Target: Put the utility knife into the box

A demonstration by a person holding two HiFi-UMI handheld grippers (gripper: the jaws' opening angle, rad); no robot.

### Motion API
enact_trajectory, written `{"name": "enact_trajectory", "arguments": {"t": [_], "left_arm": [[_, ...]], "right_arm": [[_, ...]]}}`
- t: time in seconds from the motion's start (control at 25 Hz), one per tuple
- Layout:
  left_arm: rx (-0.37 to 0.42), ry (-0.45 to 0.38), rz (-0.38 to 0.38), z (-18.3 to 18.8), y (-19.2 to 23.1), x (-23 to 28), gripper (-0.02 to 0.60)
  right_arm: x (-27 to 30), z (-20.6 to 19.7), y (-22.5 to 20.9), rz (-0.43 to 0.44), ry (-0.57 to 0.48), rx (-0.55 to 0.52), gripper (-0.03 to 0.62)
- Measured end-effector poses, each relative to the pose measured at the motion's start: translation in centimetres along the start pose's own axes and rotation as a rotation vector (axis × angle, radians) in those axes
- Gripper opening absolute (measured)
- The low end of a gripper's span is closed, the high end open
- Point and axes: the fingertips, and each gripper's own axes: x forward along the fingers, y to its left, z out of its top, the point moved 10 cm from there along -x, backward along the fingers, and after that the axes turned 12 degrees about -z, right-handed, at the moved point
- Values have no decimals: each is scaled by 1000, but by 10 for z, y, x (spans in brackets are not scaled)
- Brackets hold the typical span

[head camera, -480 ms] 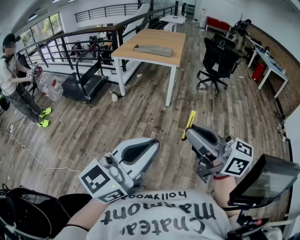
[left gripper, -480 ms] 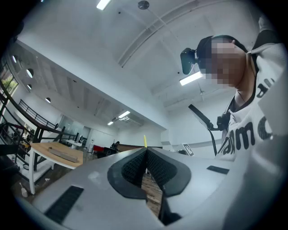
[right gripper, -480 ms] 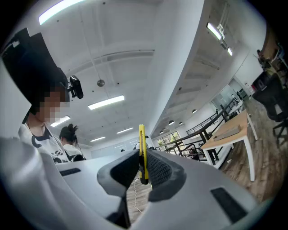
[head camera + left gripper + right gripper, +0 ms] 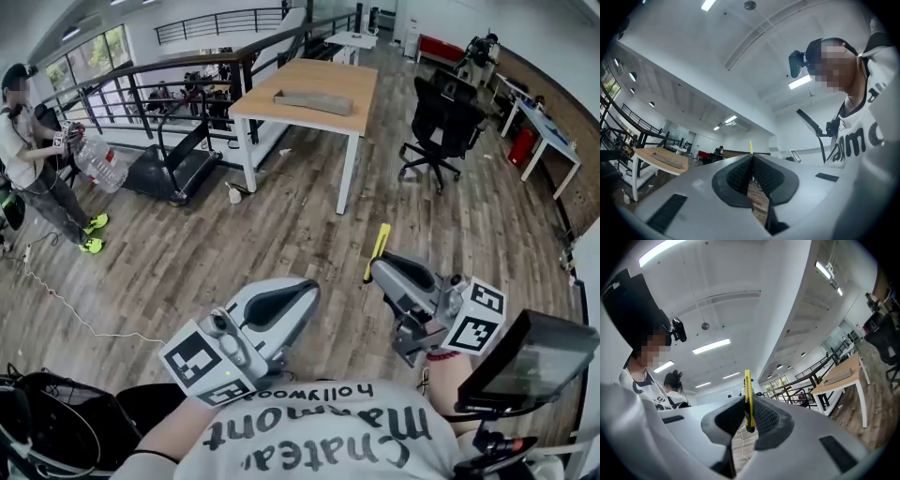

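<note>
At 12 o'clock, the box [image 4: 314, 101] sits on the tabletop [image 4: 298, 77] (office chair [image 4: 441, 127] at 1 o'clock); your right tool [image 4: 374, 269] pinches the utility knife [image 4: 379, 246], left tool [image 4: 310, 290] closed, empty.

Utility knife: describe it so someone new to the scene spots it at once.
Low in the head view, two grey grippers stick out ahead of the person's white shirt; take the right gripper. The utility knife is the thin yellow strip clamped between its jaws, pointing forward over the wooden floor. The left gripper has its jaws shut on nothing.
</note>
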Motion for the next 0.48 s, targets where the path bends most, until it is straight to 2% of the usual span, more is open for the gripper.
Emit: {"name": "enact_trajectory", "arguments": {"t": [0.48], "left_arm": [[-21, -5, 15, 6, 6, 8, 6]], "right_arm": [[1, 12, -7, 0, -7, 30, 51]]}}
